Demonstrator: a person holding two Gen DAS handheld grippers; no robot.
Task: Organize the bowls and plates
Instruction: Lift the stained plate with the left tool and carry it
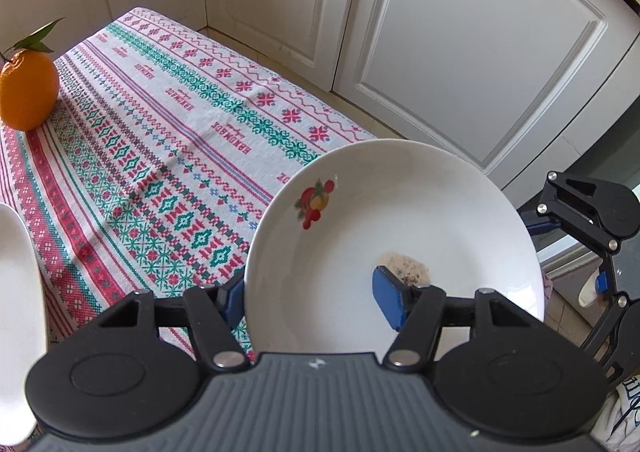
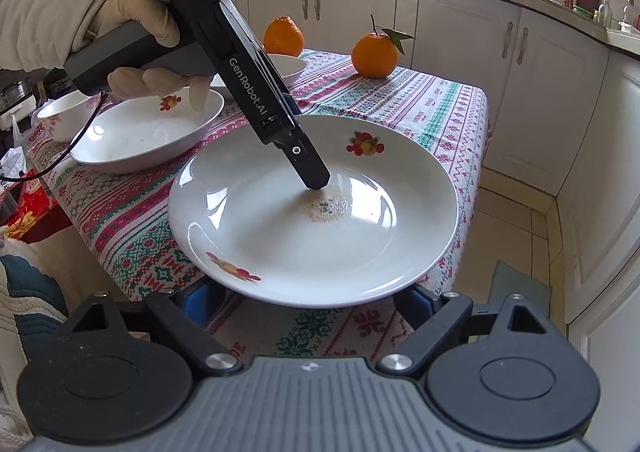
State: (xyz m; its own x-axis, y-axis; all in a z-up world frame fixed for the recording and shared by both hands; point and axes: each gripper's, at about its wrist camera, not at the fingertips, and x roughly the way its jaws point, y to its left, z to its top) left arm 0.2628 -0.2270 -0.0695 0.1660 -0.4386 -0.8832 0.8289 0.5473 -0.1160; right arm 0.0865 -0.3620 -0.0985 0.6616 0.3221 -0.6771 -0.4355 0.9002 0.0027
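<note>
White glazed china made up the plate (image 2: 312,212) that the left gripper (image 1: 312,300) was clamped on, one blue pad (image 1: 390,302) inside the dish and the other under its rim, so the plate sat pinched by its left edge. That grip read as a lift in hand: the plate hung over the near right corner of the table, with its near rim raised off the patterned tablecloth (image 2: 432,108), probably so it could be carried onto the other crockery. The right gripper (image 2: 312,304) sat low at the plate's near rim with its jaws spread wide on either side and below it; no pad could be seen pressing, so it looked released, perhaps waiting to steady the dish.

The plate was shallow and broad, printed with small fruit motifs (image 2: 365,143) near the rim, and carried a brownish speckled stain (image 2: 326,206) at its centre. A second deep plate (image 2: 148,132) lay to the far left, a small bowl (image 2: 66,116) beyond that, and two oranges (image 2: 375,54) stood at the far edge.
</note>
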